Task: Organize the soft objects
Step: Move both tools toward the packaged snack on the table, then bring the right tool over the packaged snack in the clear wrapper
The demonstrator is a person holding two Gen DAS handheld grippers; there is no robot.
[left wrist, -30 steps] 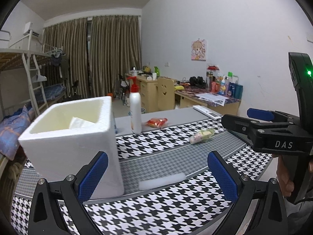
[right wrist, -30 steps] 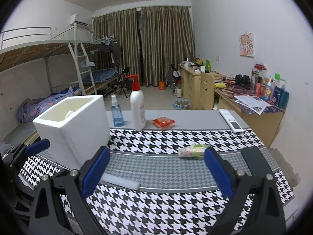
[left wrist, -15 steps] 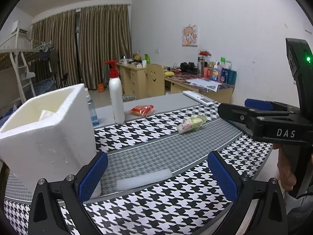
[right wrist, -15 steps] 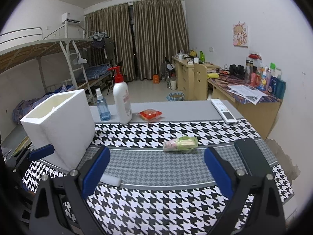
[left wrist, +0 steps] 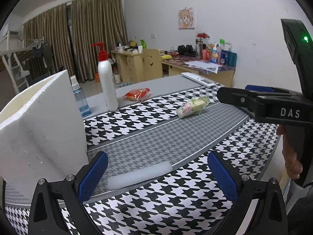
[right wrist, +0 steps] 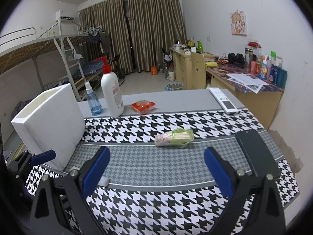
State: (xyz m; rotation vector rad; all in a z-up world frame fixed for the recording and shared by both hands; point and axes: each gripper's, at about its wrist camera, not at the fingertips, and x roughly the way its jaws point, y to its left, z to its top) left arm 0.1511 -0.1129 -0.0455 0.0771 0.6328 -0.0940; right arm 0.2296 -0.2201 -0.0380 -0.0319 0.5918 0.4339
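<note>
A white foam box point(left wrist: 39, 129) stands on the left of the houndstooth table cloth point(left wrist: 176, 205). A white foam stick point(left wrist: 139, 174) lies right in front of my left gripper point(left wrist: 156, 176), which is open and holds nothing. A green and pink wrapped soft packet point(right wrist: 174, 138) lies mid-table, ahead of my open, unloaded right gripper point(right wrist: 156, 168). A red packet point(right wrist: 143, 105) sits farther back. In the right wrist view one finger hides most of the foam stick point(right wrist: 103, 182). The foam box point(right wrist: 50, 121) is at that view's left.
A white pump bottle point(right wrist: 112, 96) and a blue spray bottle point(right wrist: 93, 101) stand behind the box. A remote point(right wrist: 223, 100) lies at the back right, a black flat device point(right wrist: 256, 152) near the right edge. Beyond are desks, a bunk bed and curtains. A hand point(left wrist: 291, 156) grips the right tool.
Both grippers have come lower and closer to the table. The left one has shifted right, away from the box's top toward the foam stick. Both stay open.
</note>
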